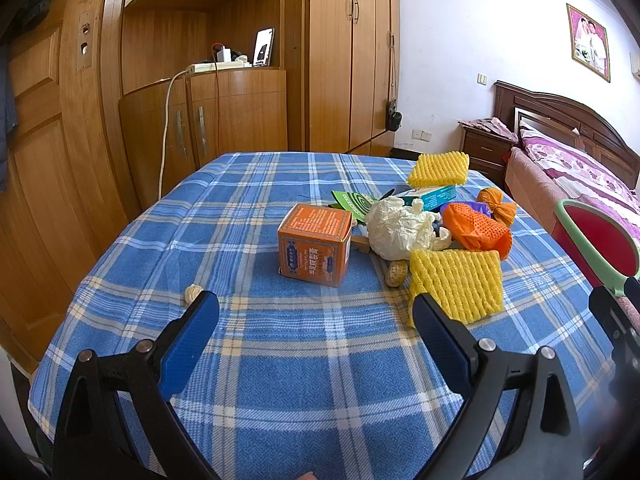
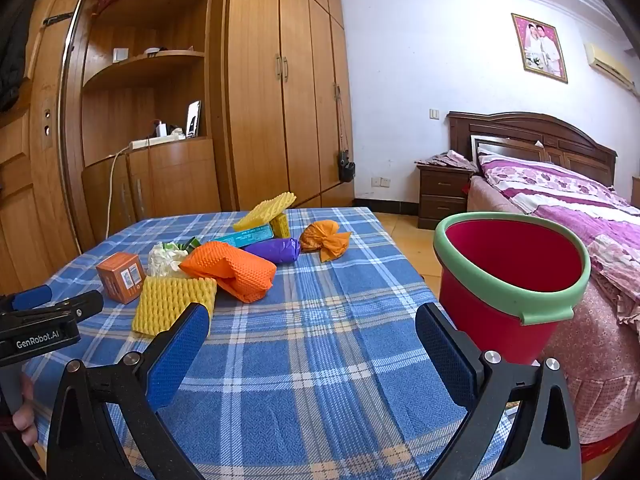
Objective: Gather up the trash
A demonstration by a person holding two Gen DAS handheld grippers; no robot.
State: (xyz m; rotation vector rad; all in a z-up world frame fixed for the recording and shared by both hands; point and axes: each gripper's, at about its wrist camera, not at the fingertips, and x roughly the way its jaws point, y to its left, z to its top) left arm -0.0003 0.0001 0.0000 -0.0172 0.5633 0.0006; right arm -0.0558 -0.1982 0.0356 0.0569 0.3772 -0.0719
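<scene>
Trash lies in a heap on the blue plaid table (image 1: 280,360) (image 2: 320,340): an orange box (image 1: 314,244) (image 2: 121,277), crumpled white paper (image 1: 400,228) (image 2: 166,258), yellow foam nets (image 1: 458,282) (image 2: 172,304), an orange foam net (image 1: 478,232) (image 2: 232,270), a purple wrapper (image 2: 276,250) and an orange bag (image 1: 498,204) (image 2: 326,242). A small nut shell (image 1: 193,293) lies apart by my left gripper's left finger. My left gripper (image 1: 316,312) hovers open and empty before the box. My right gripper (image 2: 312,320) is open and empty too, beside the red bucket (image 2: 508,280) (image 1: 600,240).
The red bucket with a green rim stands off the table's right edge, against a bed (image 2: 560,200). Wooden wardrobes (image 1: 200,80) and shelves rise behind the table. A peanut shell (image 1: 396,274) lies by the near yellow net. A hand (image 2: 24,416) shows at the lower left.
</scene>
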